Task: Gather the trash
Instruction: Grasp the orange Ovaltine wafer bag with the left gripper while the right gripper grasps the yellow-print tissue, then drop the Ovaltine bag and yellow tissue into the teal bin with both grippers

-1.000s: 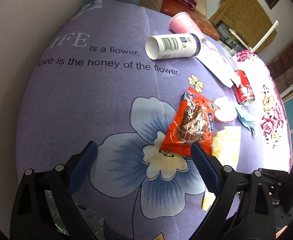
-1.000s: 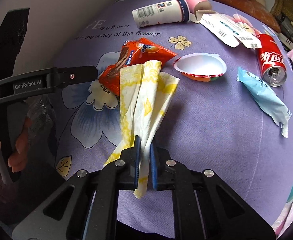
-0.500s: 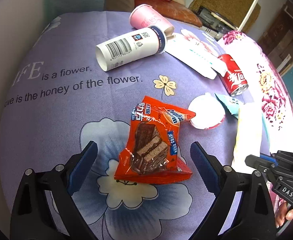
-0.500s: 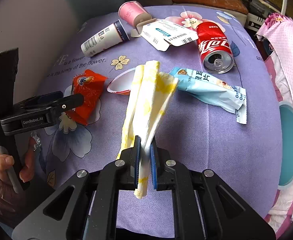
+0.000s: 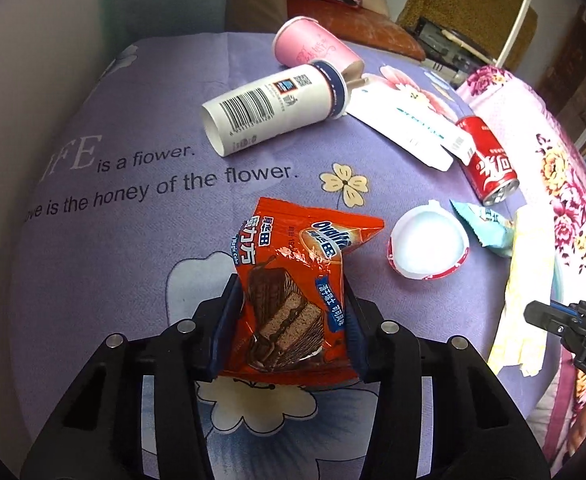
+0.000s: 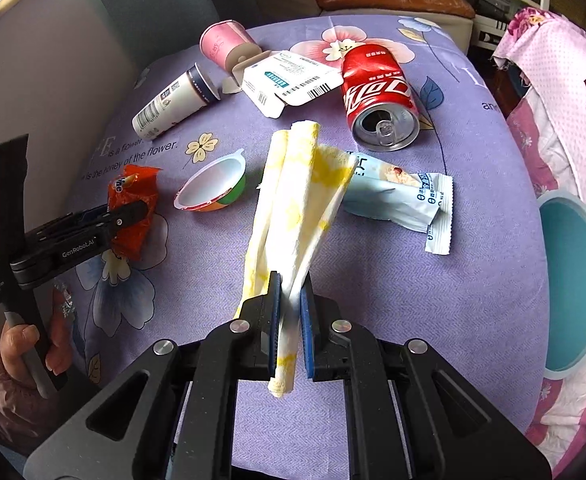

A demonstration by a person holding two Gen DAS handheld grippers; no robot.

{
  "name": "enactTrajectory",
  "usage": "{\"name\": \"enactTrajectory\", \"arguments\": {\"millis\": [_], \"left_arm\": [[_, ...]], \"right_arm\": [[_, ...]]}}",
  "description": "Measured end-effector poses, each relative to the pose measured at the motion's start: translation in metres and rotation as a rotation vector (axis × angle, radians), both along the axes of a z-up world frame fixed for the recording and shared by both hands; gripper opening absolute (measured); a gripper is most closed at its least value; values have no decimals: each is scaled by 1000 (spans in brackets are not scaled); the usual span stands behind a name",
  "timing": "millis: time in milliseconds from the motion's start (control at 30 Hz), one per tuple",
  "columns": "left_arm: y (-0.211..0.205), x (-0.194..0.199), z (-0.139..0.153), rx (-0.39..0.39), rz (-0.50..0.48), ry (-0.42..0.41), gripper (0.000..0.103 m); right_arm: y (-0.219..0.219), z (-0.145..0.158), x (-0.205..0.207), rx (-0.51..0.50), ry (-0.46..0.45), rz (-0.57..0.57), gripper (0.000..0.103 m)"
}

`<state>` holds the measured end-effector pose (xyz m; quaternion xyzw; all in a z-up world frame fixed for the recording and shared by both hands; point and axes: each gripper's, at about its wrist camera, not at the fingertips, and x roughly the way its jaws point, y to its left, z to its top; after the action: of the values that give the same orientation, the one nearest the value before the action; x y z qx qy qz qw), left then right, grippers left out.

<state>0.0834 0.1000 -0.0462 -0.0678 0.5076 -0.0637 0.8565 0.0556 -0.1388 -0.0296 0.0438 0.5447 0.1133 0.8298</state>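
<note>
While left gripper (image 5: 291,320) pinches orange wrapper (image 5: 293,288) | wrapper's base hidden.

The wrapper's (image 5: 289,300) lower edges are being hidden by the left gripper's (image 5: 291,320) pads. The bin (image 6: 573,284) is being cut off by the frame edge.

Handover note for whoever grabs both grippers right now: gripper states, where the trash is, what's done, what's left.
Left gripper: shut on the orange snack wrapper.
Right gripper: shut on the yellow-white napkin.
On the purple cloth: white cup, pink cup, flattened carton, red can, empty pudding cup, blue wrapper.
Teal bin sits at the right.
Done: two pieces gripped. Left: bin both, then the six on the cloth.
</note>
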Motion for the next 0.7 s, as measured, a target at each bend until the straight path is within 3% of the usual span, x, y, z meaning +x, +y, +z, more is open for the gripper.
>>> {"name": "enactTrajectory", "arguments": {"millis": [300,700], "left_arm": [[-22,-1,33,-48,-62,-33,47],[-149,-5,35,4,-316,-24,47]], "right_arm": [[-23,7,2,39,-29,-26,9],[-98,16,-7,89,-85,-175,9]]}}
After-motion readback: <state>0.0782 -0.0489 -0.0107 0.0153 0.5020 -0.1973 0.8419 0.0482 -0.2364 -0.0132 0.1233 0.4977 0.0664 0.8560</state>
